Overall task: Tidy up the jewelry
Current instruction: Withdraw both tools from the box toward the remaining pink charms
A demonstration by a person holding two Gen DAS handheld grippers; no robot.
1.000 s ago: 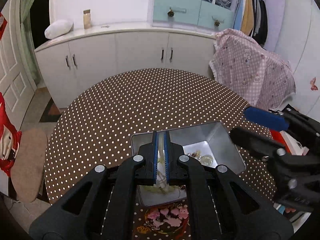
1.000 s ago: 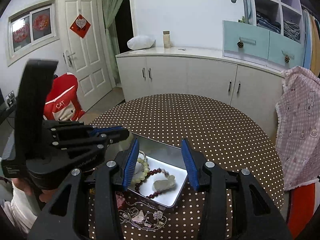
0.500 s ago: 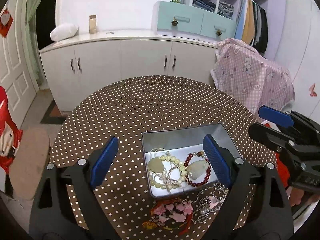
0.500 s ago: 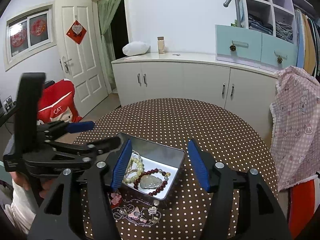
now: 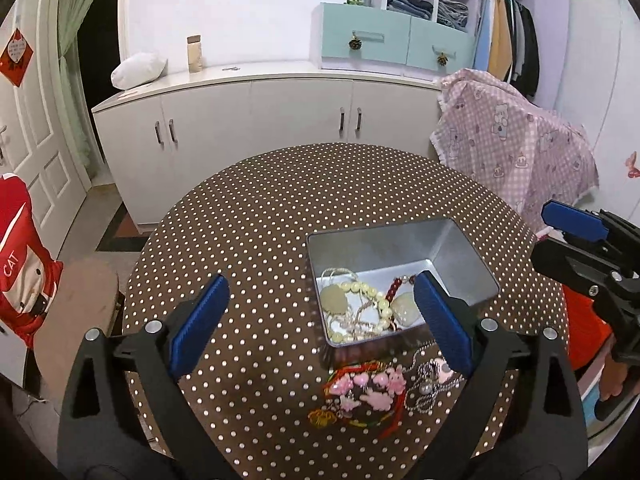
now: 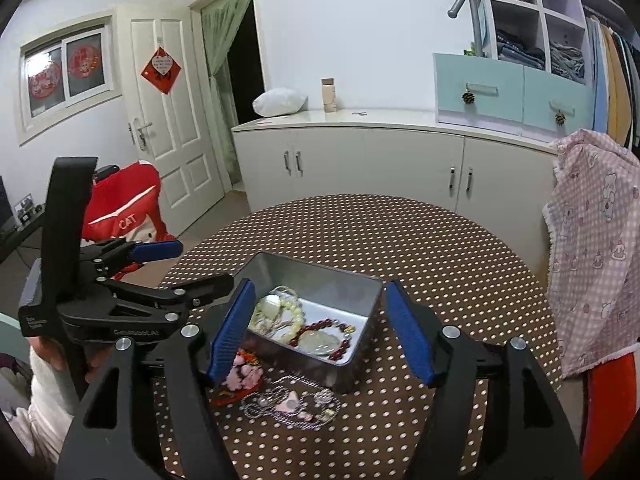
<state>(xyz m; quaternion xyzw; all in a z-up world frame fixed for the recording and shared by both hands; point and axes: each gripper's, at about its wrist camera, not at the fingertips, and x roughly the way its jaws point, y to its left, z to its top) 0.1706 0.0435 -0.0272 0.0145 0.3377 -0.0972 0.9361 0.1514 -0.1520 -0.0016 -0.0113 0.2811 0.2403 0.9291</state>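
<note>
A silver metal tin (image 5: 460,248) (image 6: 340,284) stands on the round polka-dot table (image 5: 280,208). Inside lie a pale bead bracelet (image 5: 374,296) (image 6: 294,312), a jade pendant (image 5: 335,298), a red bead bracelet (image 6: 324,326) and a pale pendant (image 6: 318,340). In front of the tin lie a pink charm piece on red cord (image 5: 370,394) (image 6: 244,376) and a silver chain necklace (image 5: 426,390) (image 6: 288,404). My left gripper (image 5: 320,328) is open and empty, above the table left of the tin. My right gripper (image 6: 320,334) is open and empty, above the tin's near side.
White cabinets (image 5: 260,120) stand behind the table. A chair draped with pink checked cloth (image 5: 516,140) is at the right, a red cushion (image 5: 16,248) at the left. The table's far half (image 6: 380,232) is bare cloth.
My left gripper was shut on the pale jewelry over the tin; it has opened, dropped the jewelry into the tin and pulled back to the left. The right gripper has drawn back slightly.
</note>
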